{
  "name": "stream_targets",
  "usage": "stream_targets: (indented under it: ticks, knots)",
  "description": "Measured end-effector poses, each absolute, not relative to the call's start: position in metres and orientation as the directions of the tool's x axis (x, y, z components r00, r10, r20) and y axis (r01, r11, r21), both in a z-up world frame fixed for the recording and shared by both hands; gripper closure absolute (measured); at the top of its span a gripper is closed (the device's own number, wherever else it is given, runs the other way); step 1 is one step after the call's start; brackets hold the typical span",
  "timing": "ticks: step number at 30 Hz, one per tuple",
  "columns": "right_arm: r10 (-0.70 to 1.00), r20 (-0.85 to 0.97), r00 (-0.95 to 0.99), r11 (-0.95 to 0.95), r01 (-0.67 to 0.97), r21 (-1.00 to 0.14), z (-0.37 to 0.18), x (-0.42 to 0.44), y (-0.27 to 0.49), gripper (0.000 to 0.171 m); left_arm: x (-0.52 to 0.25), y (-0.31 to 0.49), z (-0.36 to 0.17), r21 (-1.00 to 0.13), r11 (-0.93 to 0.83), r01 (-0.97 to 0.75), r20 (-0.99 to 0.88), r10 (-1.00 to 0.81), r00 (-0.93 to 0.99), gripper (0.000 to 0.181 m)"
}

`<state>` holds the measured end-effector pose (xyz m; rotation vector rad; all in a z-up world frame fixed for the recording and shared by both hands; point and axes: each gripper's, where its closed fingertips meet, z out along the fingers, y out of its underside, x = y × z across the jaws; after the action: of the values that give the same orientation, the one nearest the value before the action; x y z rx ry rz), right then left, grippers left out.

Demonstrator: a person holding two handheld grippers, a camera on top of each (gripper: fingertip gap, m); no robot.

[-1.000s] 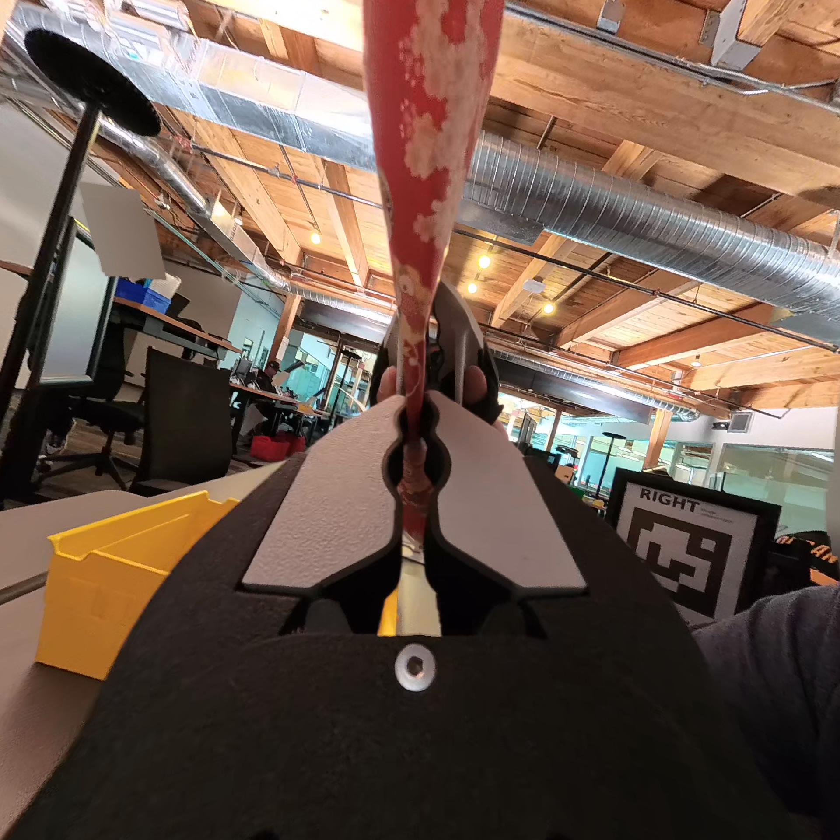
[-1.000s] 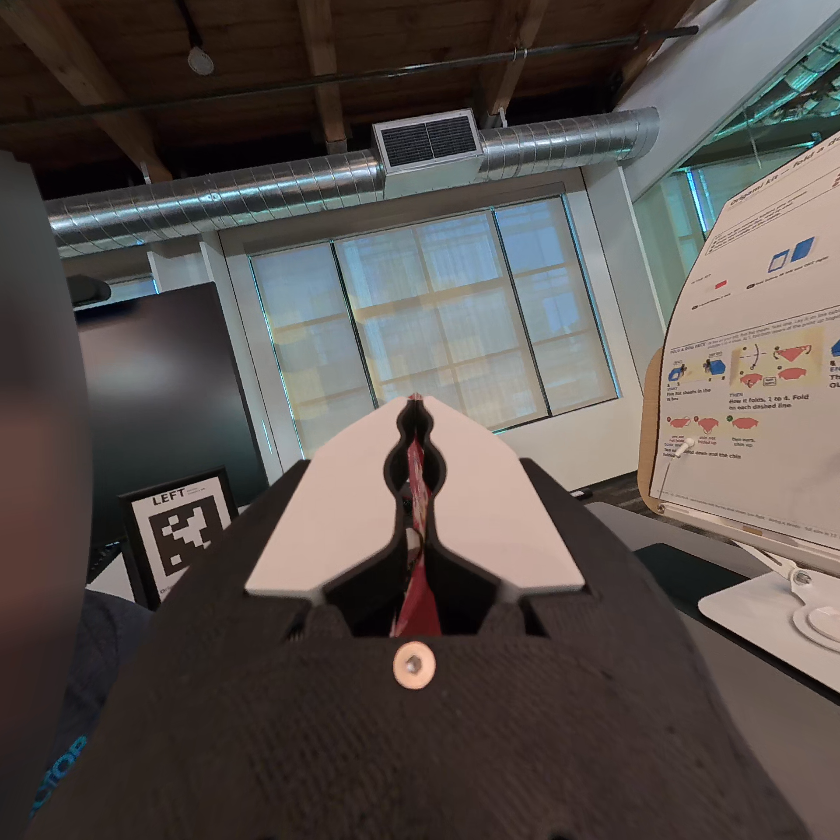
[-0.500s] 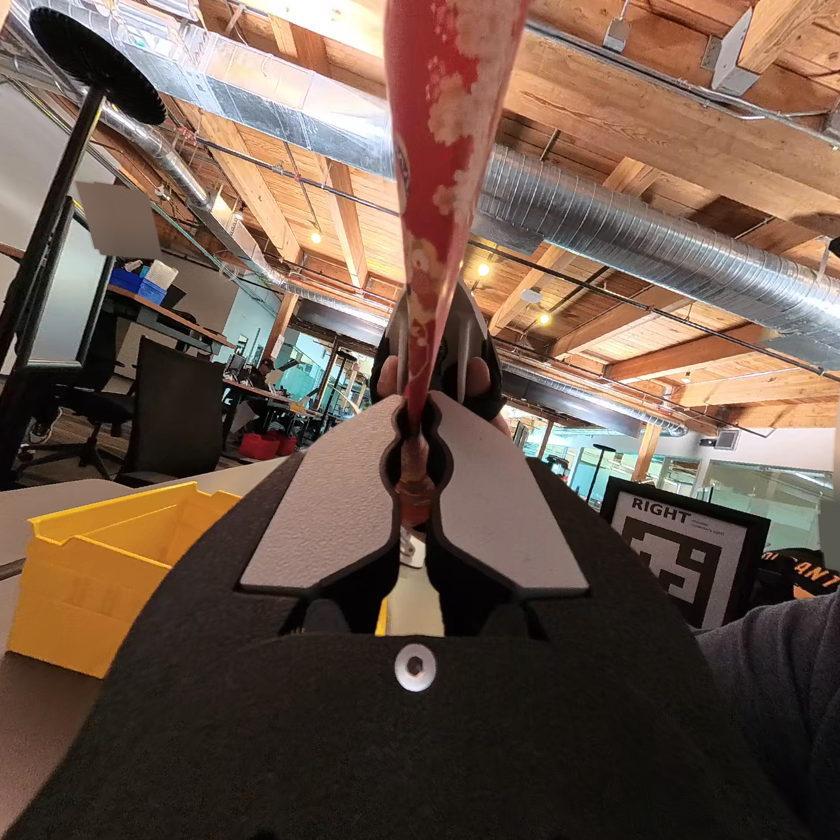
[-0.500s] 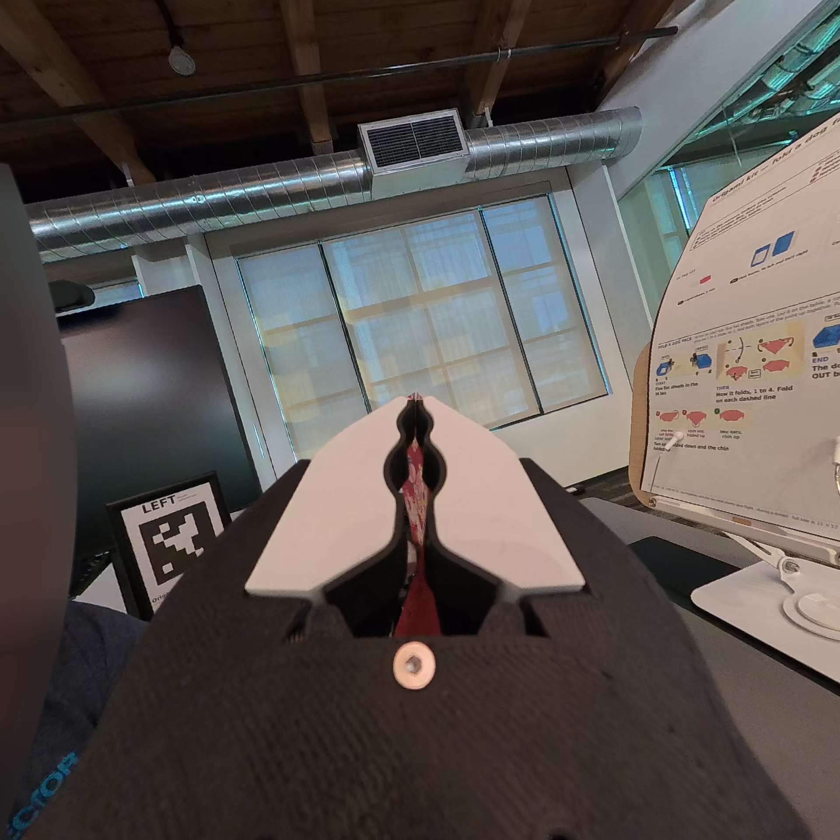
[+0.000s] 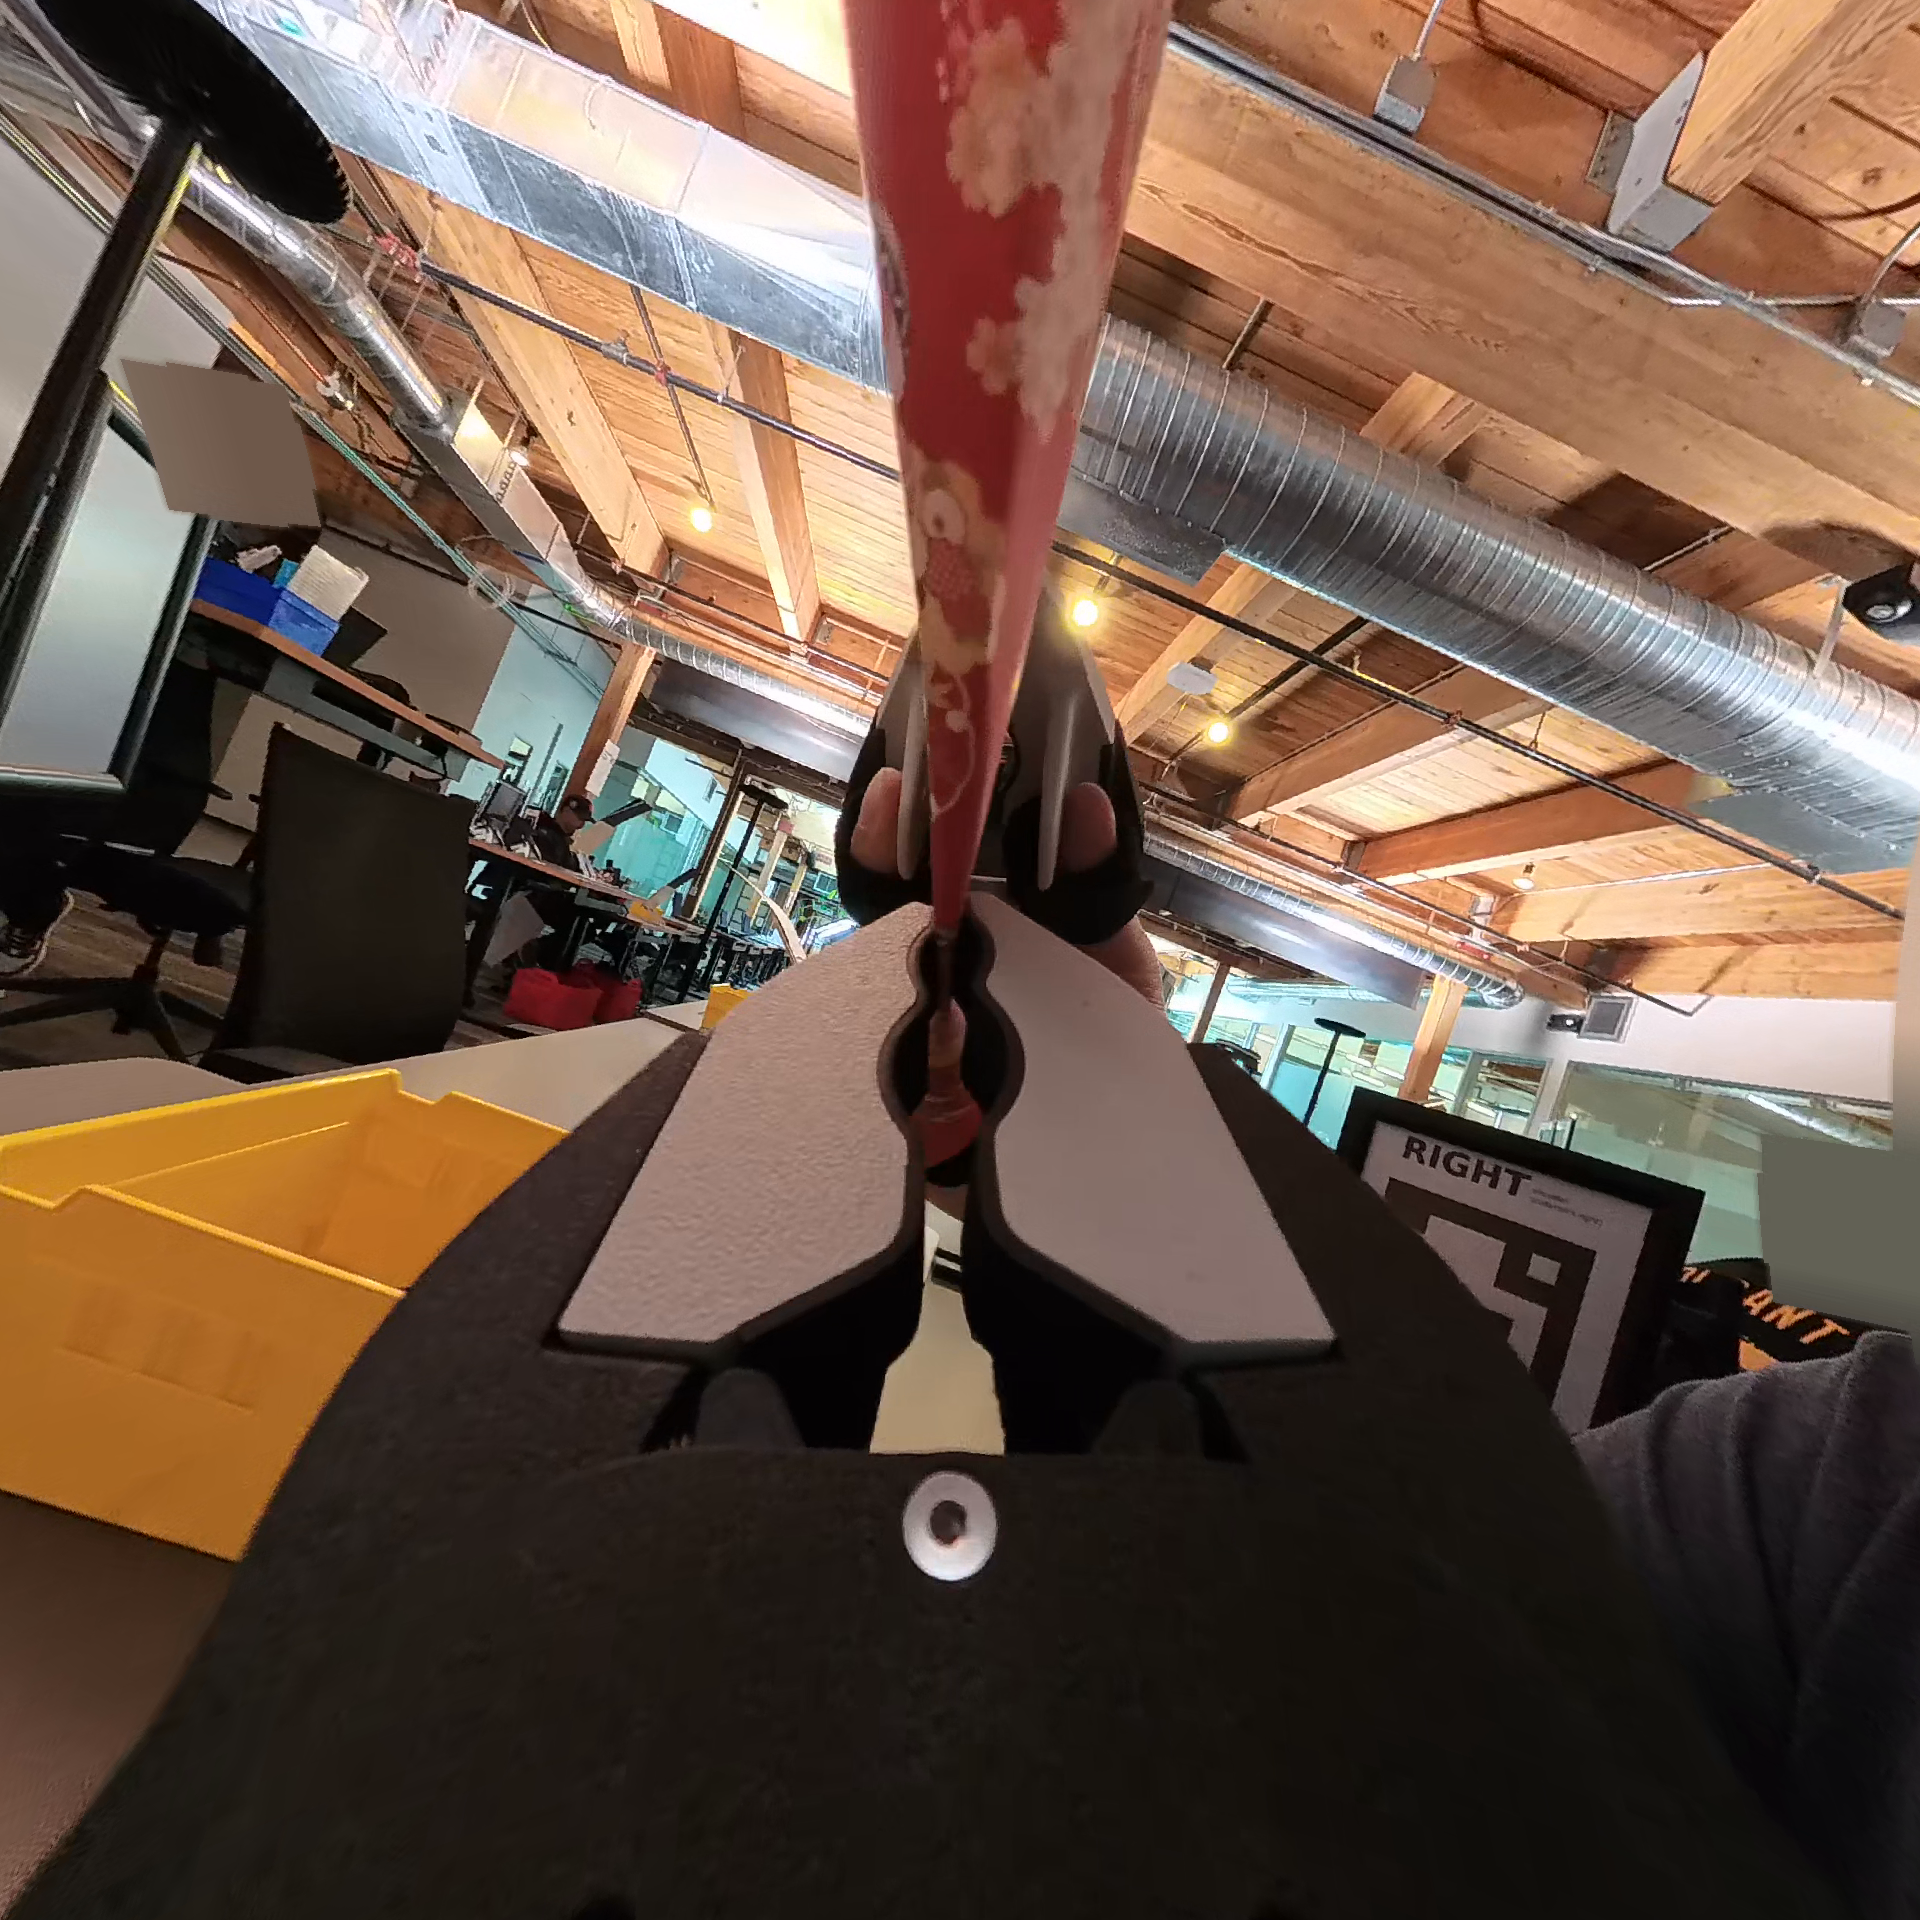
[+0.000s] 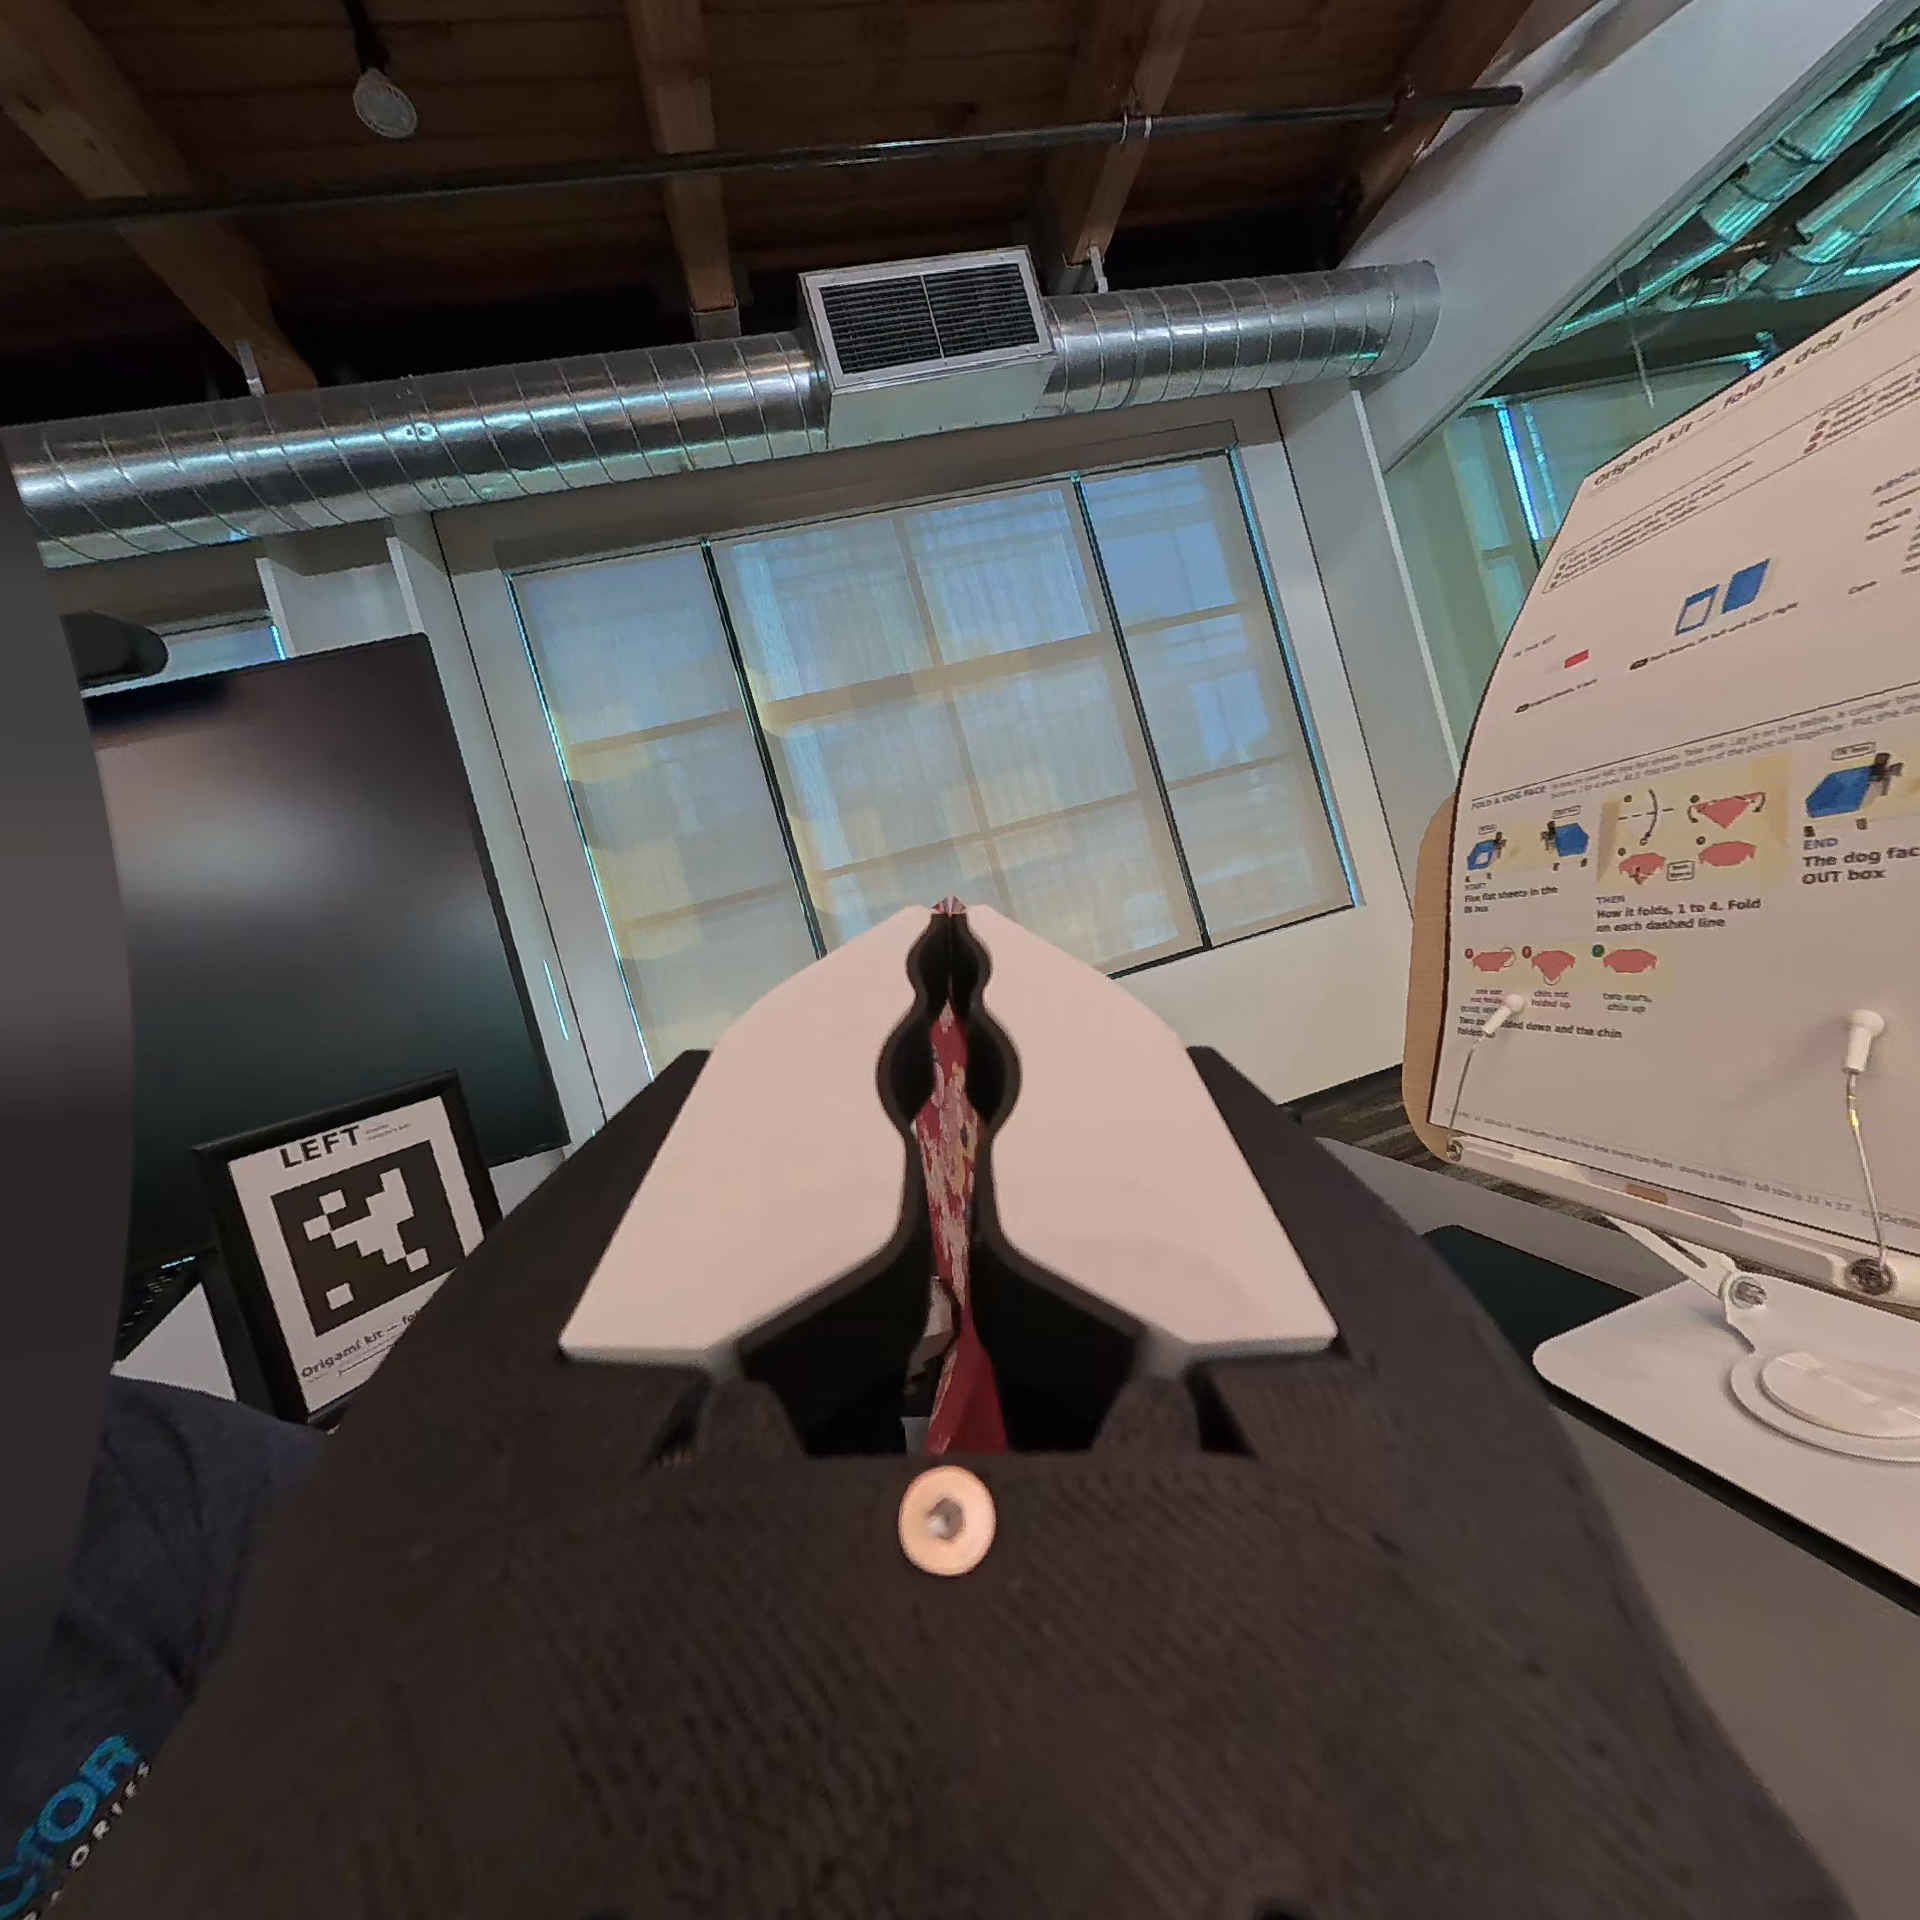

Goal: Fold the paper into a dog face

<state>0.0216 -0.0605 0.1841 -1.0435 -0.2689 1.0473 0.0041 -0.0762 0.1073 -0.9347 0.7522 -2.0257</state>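
Observation:
The paper (image 5: pixel 987 343) is red with a pale flower print. In the left wrist view I see it edge-on, rising from my left gripper (image 5: pixel 951 930) to the top of the frame. My left gripper is shut on its lower end. The right gripper (image 5: pixel 987 790), held by a gloved hand, grips the same paper just beyond. In the right wrist view the paper (image 6: pixel 951 1143) runs as a thin red strip between the shut jaws of my right gripper (image 6: pixel 951 914). Both grippers are lifted above the table and point upward.
A yellow bin (image 5: pixel 177 1278) stands on the table at the left. A framed marker card (image 5: pixel 1517 1247) stands at the right, another (image 6: pixel 353 1236) at the left of the right wrist view. An instruction sheet on a white stand (image 6: pixel 1704 852) is at the right. A sleeve (image 5: pixel 1787 1558) fills the lower right.
Both grippers have stayed shut on the paper. The left view has tilted down and right a little, so the yellow bin shows larger. The right view has shifted right toward the instruction sheet.

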Motion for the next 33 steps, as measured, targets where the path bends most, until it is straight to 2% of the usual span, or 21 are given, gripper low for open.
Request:
stream_targets:
  ticks: [3, 4, 5, 17, 20, 22, 28, 33]
  knots:
    - [0.808, -0.278, 0.519, 0.102, -0.589, -0.802, 0.184, 0.023, -0.060, 0.171, 0.005, -0.075, 0.106, -0.743, -0.543, 0.391, 0.370, -0.820, -0.437, 0.172]
    - [0.807, -0.281, 0.519, 0.101, -0.590, -0.801, 0.184, 0.023, -0.060, 0.171, 0.007, -0.077, 0.104, -0.748, -0.545, 0.379, 0.369, -0.816, -0.446, 0.172]
    - [0.804, -0.283, 0.523, 0.096, -0.584, -0.806, 0.183, 0.022, -0.059, 0.170, 0.007, -0.079, 0.103, -0.751, -0.547, 0.371, 0.367, -0.812, -0.455, 0.181]
    - [0.783, -0.323, 0.533, 0.098, -0.617, -0.781, 0.179, 0.028, -0.053, 0.171, 0.011, -0.080, 0.098, -0.735, -0.569, 0.369, 0.396, -0.802, -0.447, 0.181]
    - [0.778, -0.325, 0.538, 0.106, -0.622, -0.776, 0.180, 0.030, -0.053, 0.170, 0.015, -0.084, 0.094, -0.736, -0.583, 0.344, 0.412, -0.789, -0.455, 0.171]
    - [0.768, -0.327, 0.550, 0.106, -0.613, -0.783, 0.179, 0.032, -0.052, 0.170, 0.017, -0.089, 0.092, -0.742, -0.585, 0.327, 0.409, -0.781, -0.471, 0.181]
    - [0.769, -0.337, 0.543, 0.110, -0.631, -0.768, 0.180, 0.034, -0.052, 0.170, 0.016, -0.087, 0.090, -0.715, -0.606, 0.347, 0.430, -0.774, -0.465, 0.177]
    - [0.761, -0.343, 0.551, 0.114, -0.633, -0.765, 0.180, 0.038, -0.052, 0.170, 0.019, -0.095, 0.088, -0.725, -0.612, 0.315, 0.433, -0.761, -0.483, 0.181]
